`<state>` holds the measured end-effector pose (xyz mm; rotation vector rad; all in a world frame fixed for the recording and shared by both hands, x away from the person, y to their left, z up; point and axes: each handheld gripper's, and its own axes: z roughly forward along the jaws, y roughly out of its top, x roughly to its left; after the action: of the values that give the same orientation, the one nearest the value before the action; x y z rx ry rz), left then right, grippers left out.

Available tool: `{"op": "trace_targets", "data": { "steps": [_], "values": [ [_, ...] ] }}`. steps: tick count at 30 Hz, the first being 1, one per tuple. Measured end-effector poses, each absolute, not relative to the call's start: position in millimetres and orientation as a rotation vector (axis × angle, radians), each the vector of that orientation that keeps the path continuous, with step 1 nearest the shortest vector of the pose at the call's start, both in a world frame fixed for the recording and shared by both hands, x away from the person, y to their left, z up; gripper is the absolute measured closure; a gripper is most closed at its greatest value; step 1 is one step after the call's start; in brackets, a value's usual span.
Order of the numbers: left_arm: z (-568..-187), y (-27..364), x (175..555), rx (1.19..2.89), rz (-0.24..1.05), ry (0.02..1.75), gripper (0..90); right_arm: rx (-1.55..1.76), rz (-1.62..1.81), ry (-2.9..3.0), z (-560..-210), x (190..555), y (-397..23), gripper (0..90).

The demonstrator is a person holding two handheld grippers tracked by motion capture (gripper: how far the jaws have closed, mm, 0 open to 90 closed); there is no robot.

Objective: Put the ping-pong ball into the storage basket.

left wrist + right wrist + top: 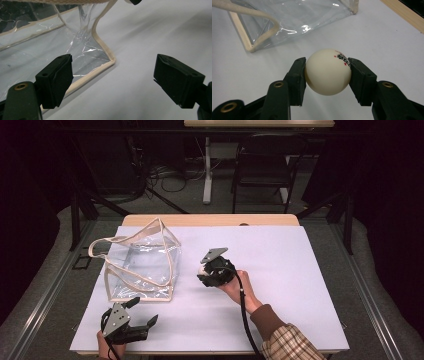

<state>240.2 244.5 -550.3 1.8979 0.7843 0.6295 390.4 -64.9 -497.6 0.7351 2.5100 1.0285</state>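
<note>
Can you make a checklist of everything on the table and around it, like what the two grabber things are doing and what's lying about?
Surface: white table top, wooden edge at the far side.
Job's things: clear plastic bag with beige trim and handles, standing on the table's left part; cream ball with small red and black print.
Clutter: nothing seen.
Grippers: left gripper near the front edge, jaws wide apart with nothing between them, near the bag's corner; right gripper shut on the ball, pointing toward the bag.
Cables: black cable trailing from the right gripper along the forearm.
Surroundings: dark room, a black chair and loose wires on the floor beyond the table.
</note>
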Motion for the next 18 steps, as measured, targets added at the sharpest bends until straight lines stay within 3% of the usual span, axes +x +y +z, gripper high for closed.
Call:
{"op": "trace_targets", "data": {
  "steps": [18],
  "values": [
    [-550,244,240,1.897,0.631,0.785,16.0,0.734,1.016,2.491,-479,389,-73,50.8]
  ]
}}
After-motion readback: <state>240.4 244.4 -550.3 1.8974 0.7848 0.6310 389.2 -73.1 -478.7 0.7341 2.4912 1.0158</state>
